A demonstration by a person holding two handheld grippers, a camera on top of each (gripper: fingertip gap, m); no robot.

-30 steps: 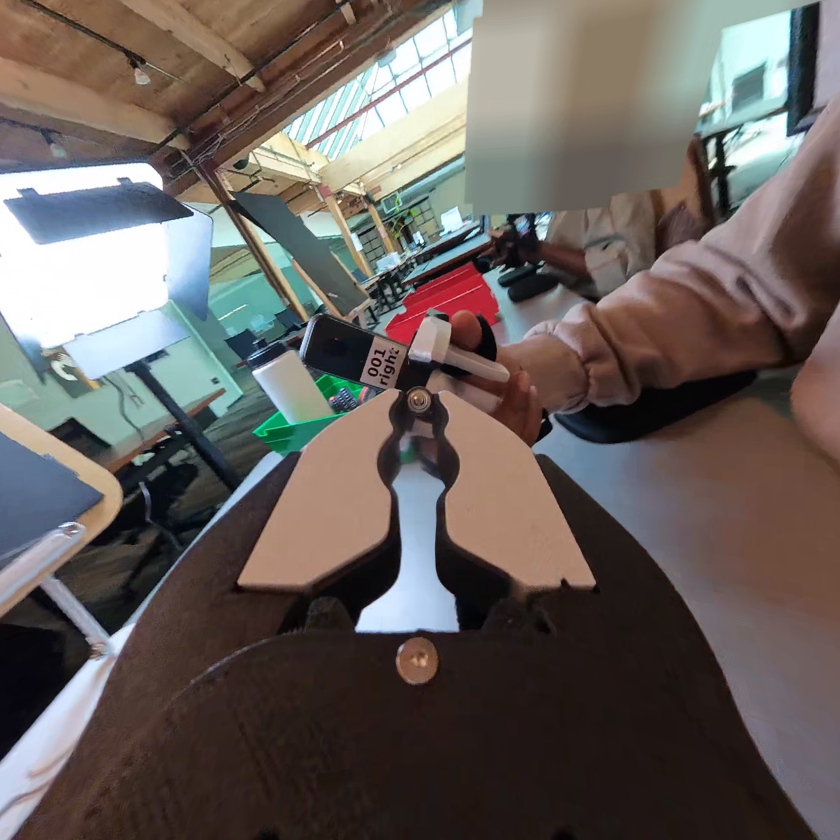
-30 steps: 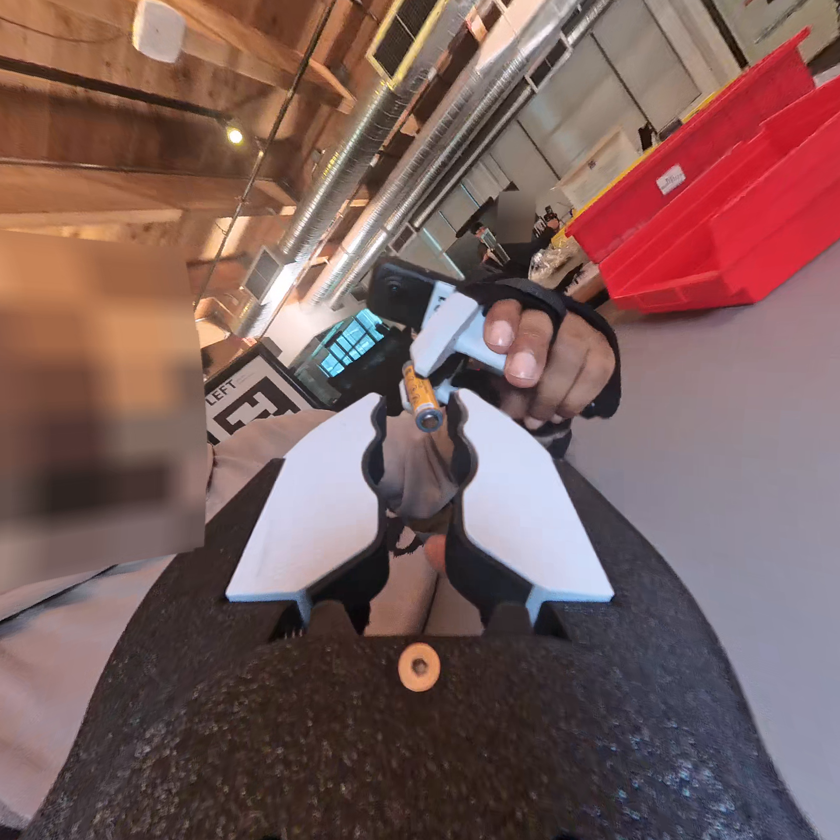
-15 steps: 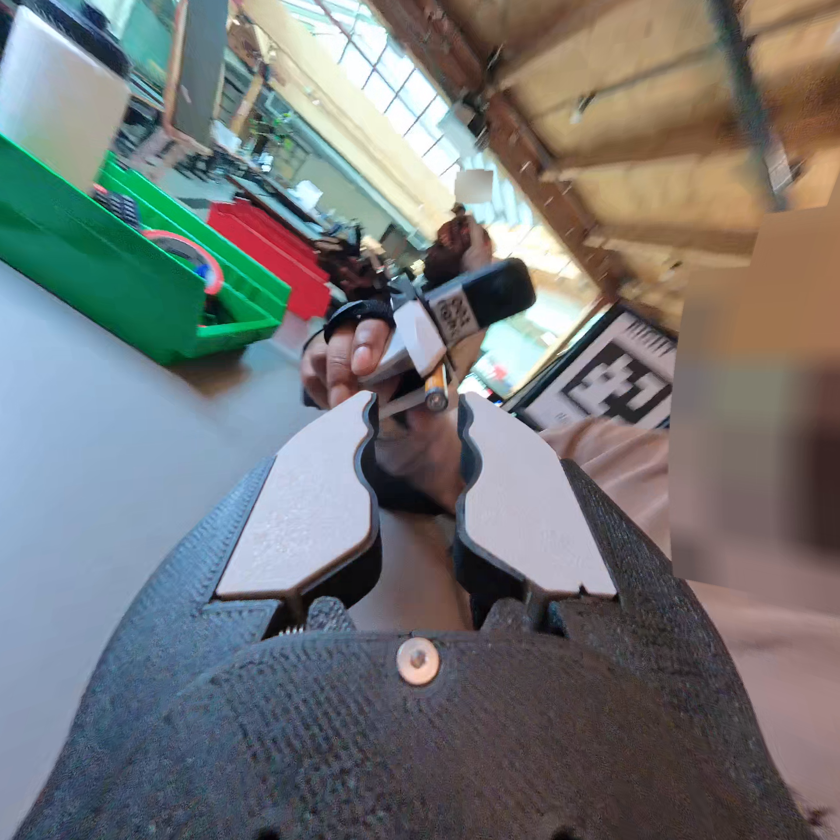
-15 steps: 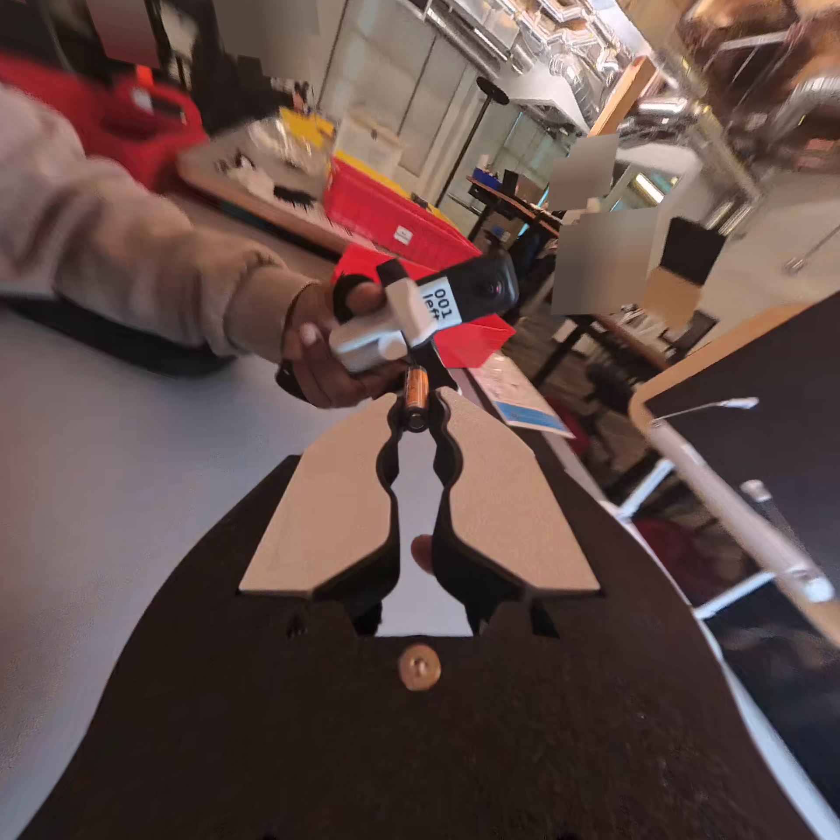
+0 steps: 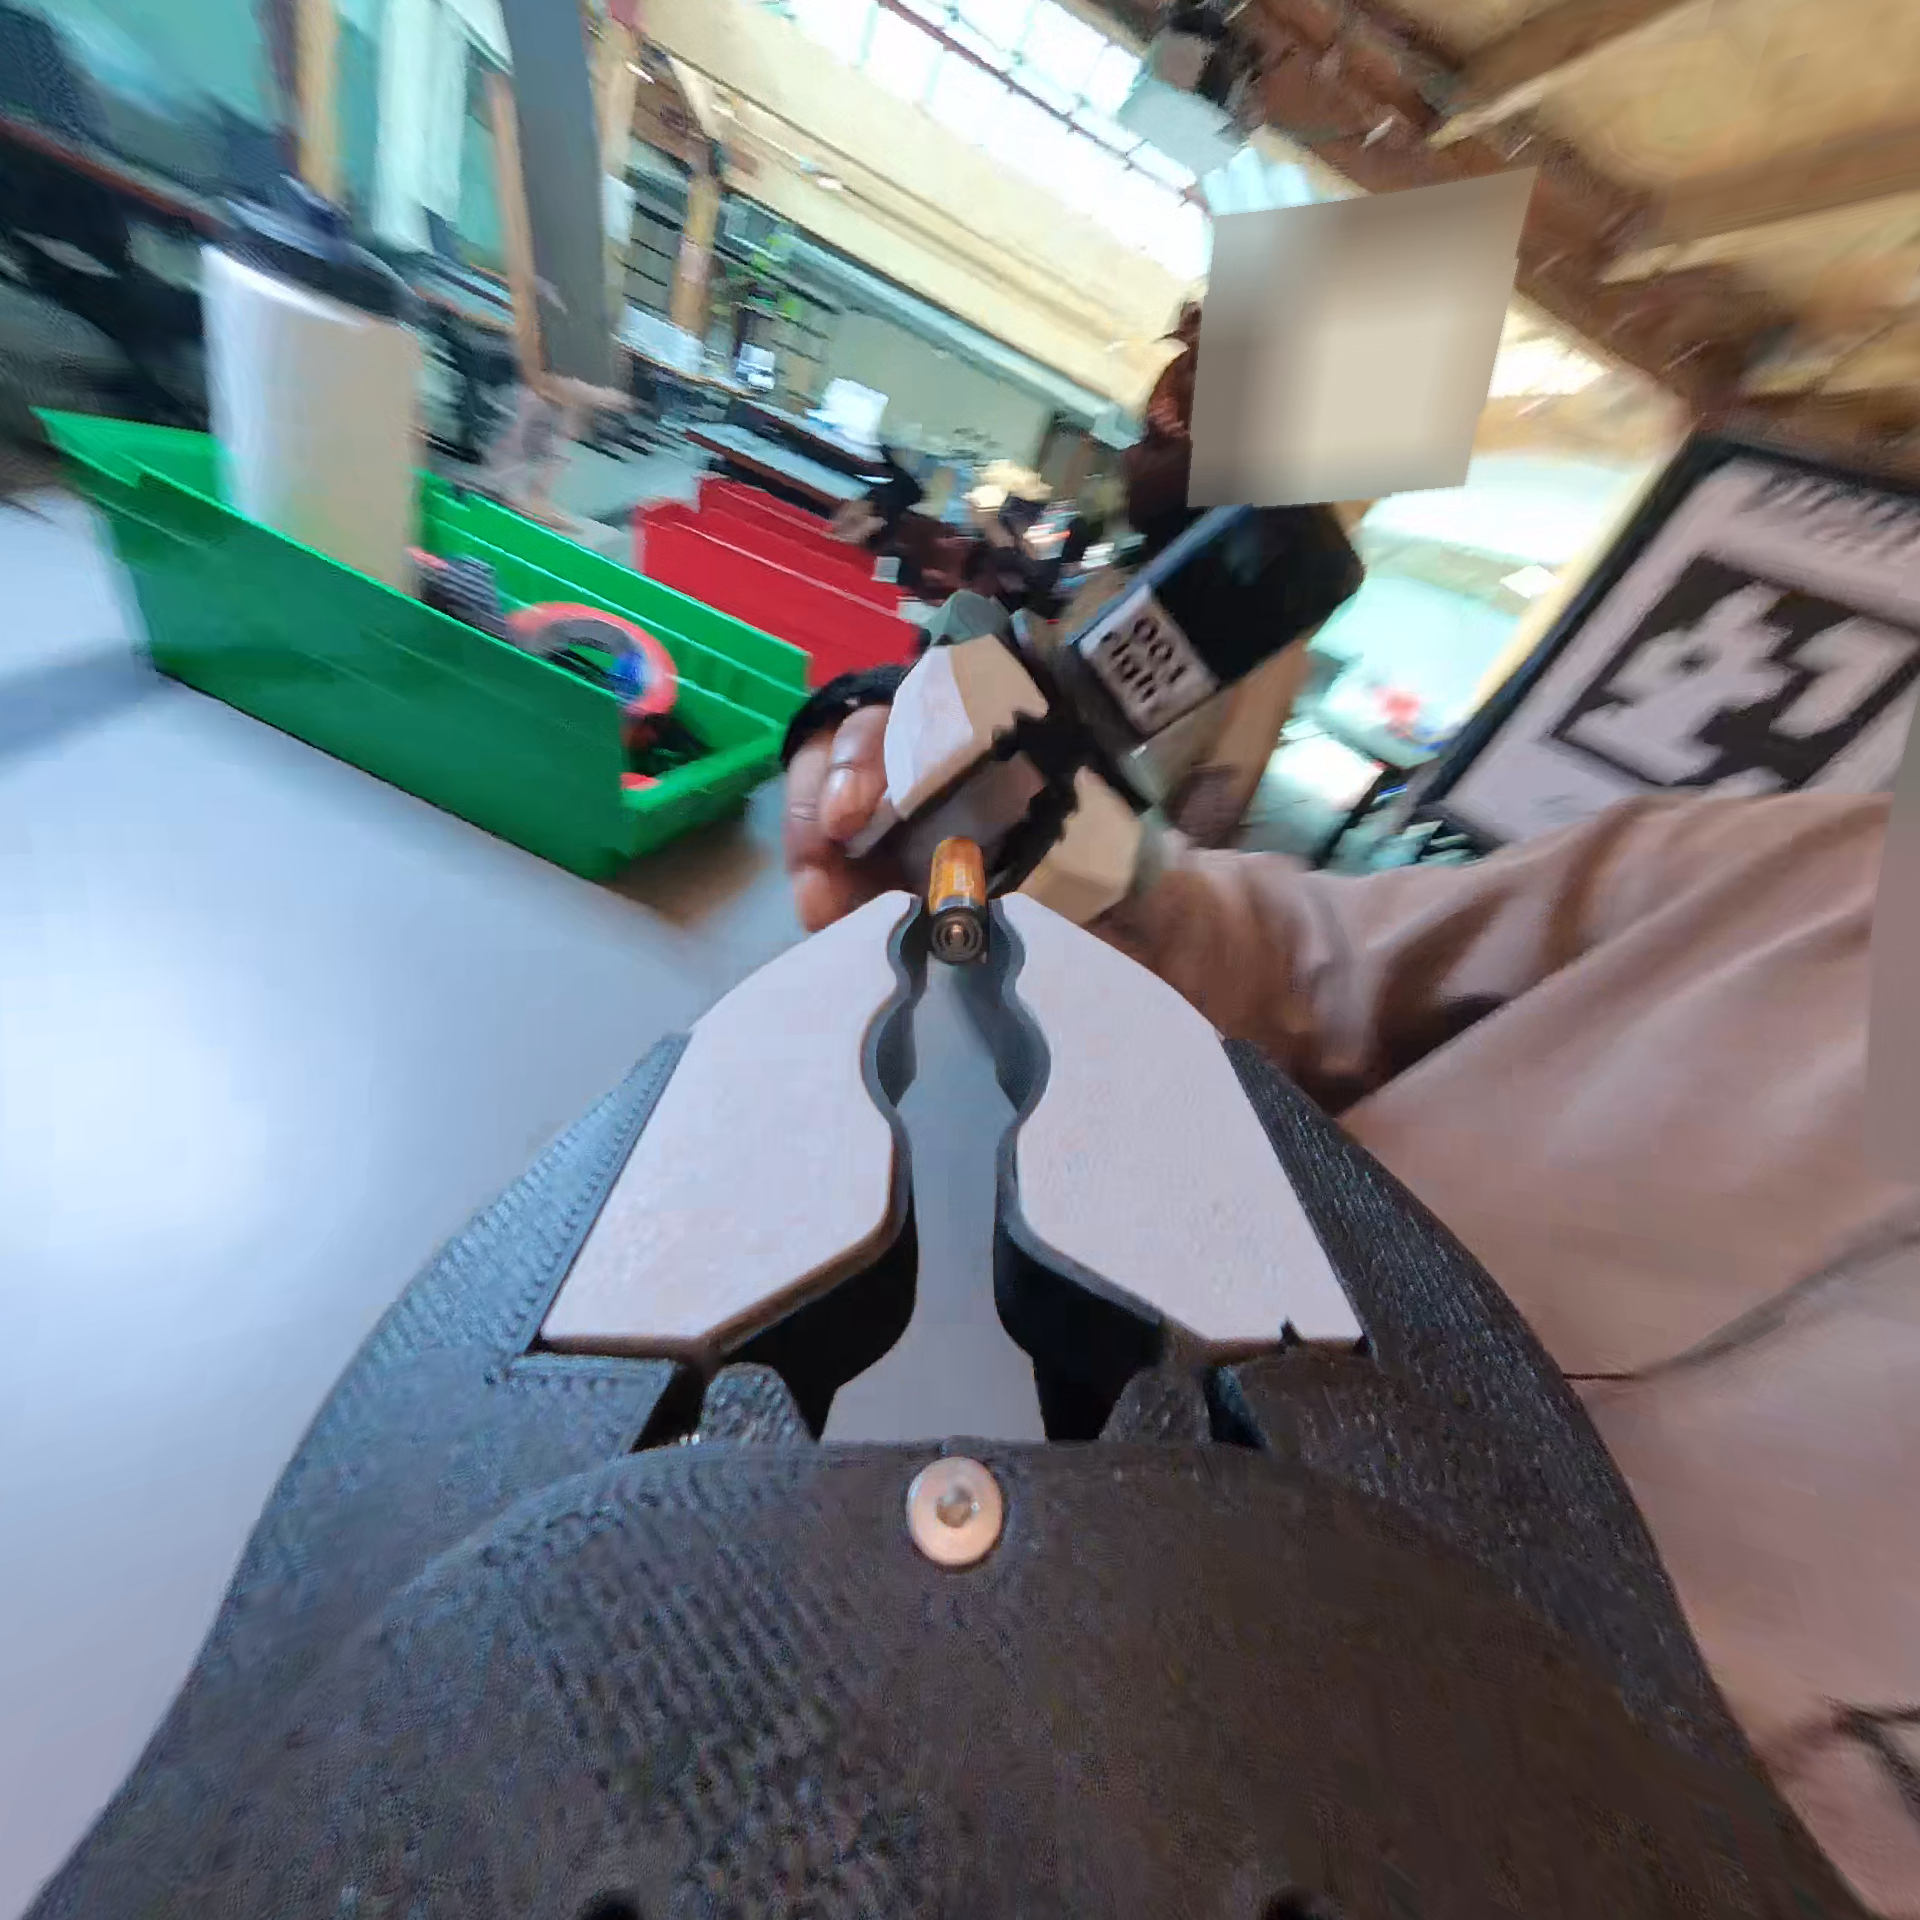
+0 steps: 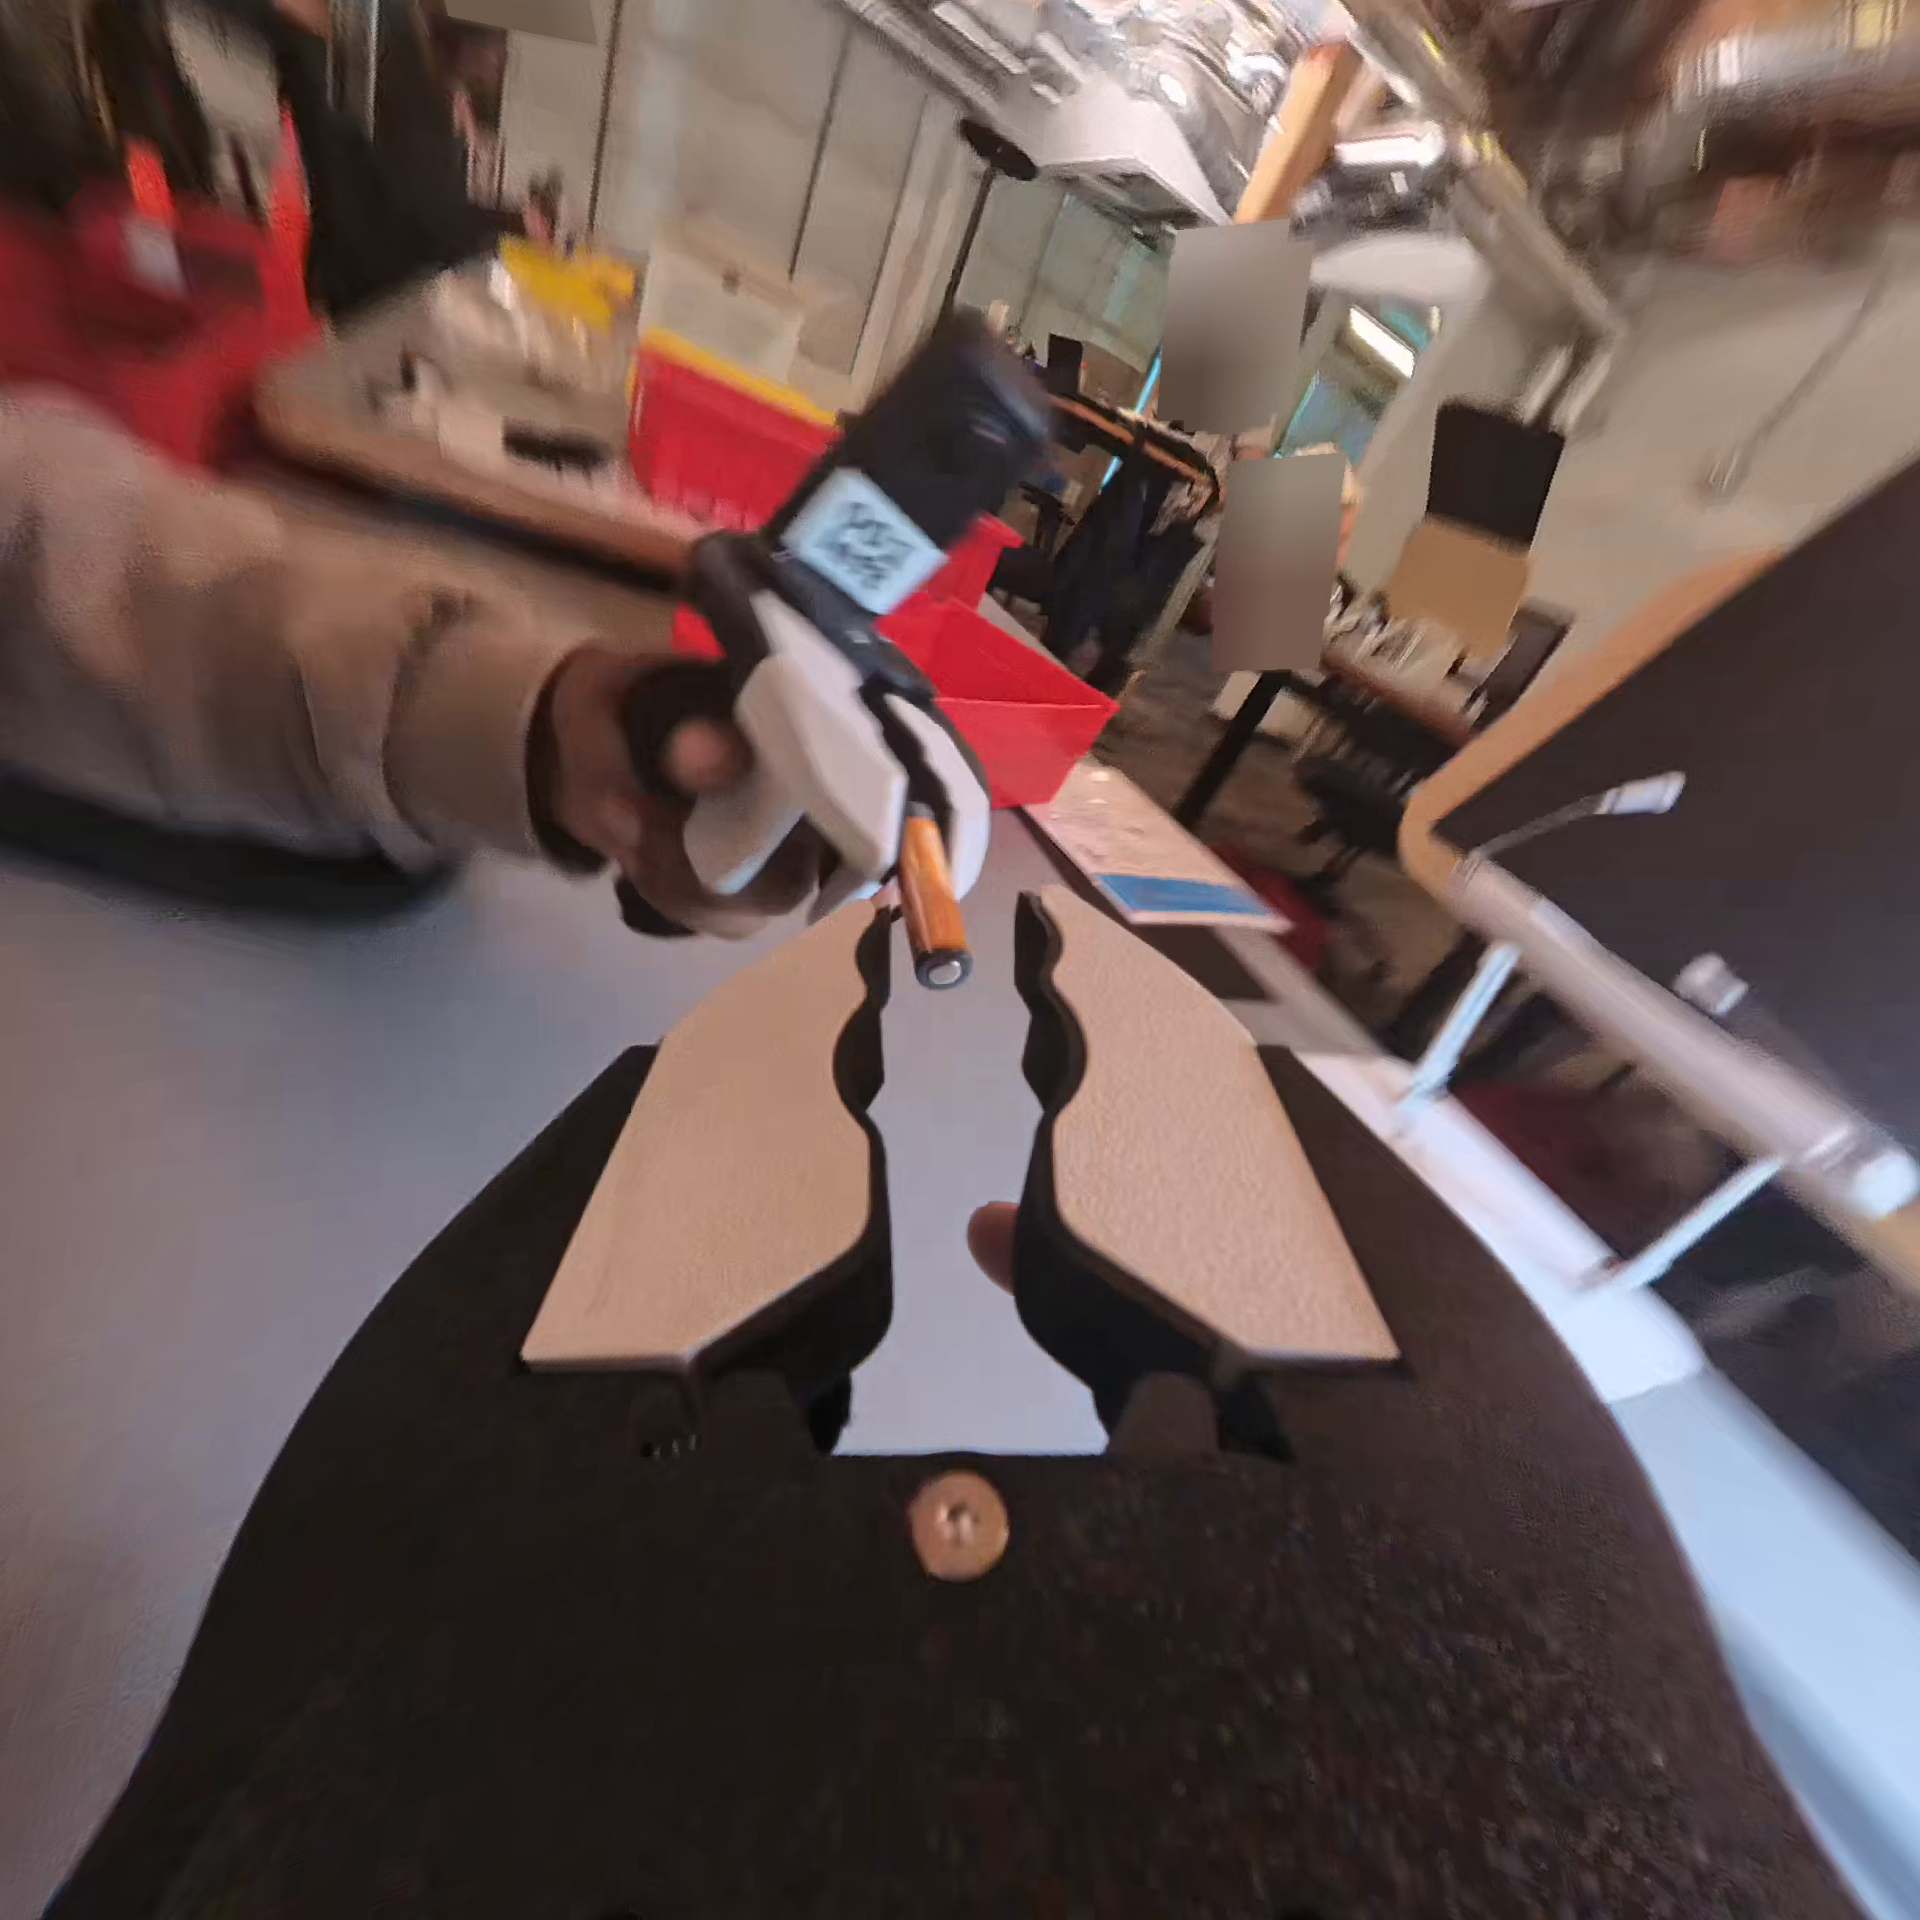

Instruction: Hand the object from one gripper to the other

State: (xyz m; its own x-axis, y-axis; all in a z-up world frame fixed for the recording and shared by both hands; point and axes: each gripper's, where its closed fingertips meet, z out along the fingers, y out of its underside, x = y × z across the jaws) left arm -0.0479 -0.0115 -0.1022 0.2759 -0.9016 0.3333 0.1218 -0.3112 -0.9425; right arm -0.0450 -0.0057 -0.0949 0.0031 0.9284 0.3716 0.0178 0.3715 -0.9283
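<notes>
- Step in hand: mid-air transfer of the AA battery (image 5: 957, 902).
- Left gripper (image 5: 957, 920): fingers closed on the battery's near end, at their tips.
- Right gripper (image 6: 954, 914): fingers parted; battery (image 6: 932, 906) between the tips, gripped by neither.
- Next move, as judged: draw the right gripper clear without knocking the battery.

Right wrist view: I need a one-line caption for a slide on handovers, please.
Open right gripper beside an orange battery held by the left gripper above the grey table.
</notes>
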